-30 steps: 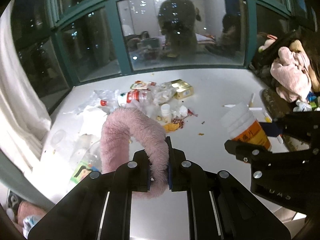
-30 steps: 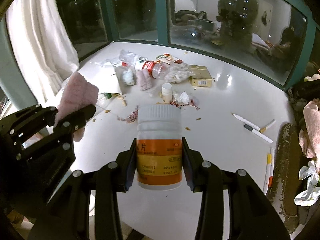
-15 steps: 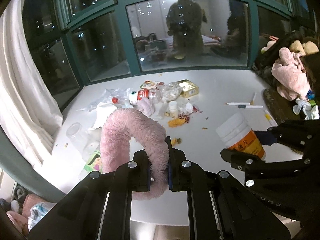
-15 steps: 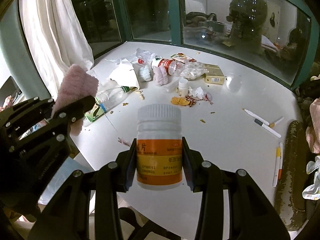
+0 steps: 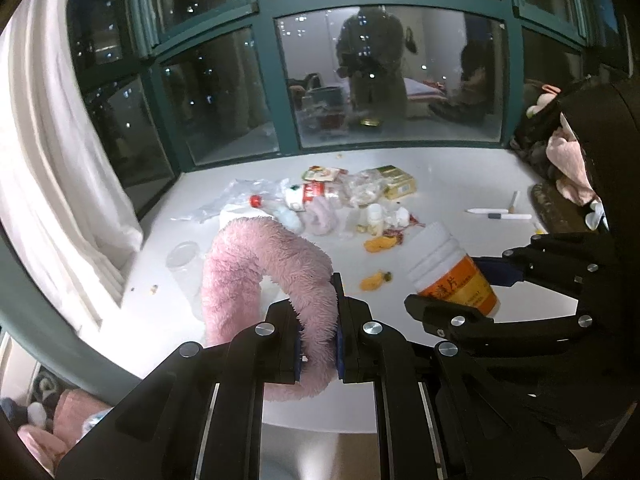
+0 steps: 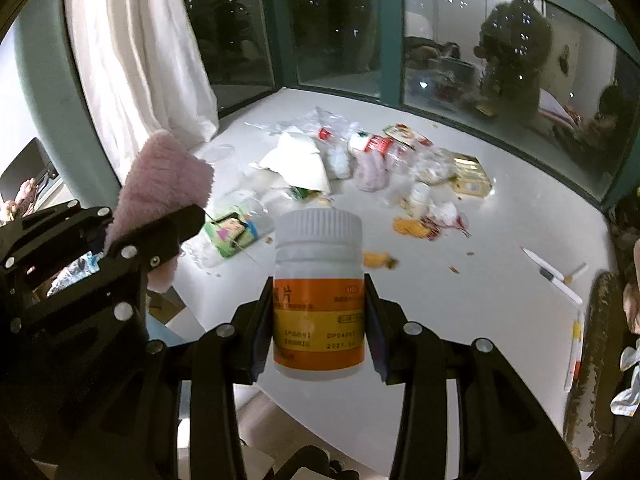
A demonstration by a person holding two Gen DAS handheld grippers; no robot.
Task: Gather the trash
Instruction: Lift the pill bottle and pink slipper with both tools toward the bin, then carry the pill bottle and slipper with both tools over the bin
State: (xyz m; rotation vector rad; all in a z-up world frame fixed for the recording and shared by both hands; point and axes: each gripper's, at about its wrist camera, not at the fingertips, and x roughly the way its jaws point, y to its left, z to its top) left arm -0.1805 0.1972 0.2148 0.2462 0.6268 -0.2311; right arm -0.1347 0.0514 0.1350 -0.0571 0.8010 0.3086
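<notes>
Between our left gripper's [image 5: 318,328] fingers sits the fuzzy band [image 5: 256,268], arching up and to the left. To its right, our right gripper [image 6: 318,320] carries the pill bottle [image 6: 319,292] upright between its fingers. Ahead of both, on the table [image 5: 440,184], lies the litter heap [image 5: 340,200], with the plastic bottle [image 5: 304,196] in it and the flat box [image 5: 398,187] at its right end. Right of the heap lie pens [image 5: 498,214]. Behind the table stands the window [image 5: 384,80]; the curtain [image 5: 60,152] hangs at the far left.

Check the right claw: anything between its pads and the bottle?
No. The right claw is shut on the bottle, pads flat on its orange label, lifted clear of the table. No bin is in view.
</notes>
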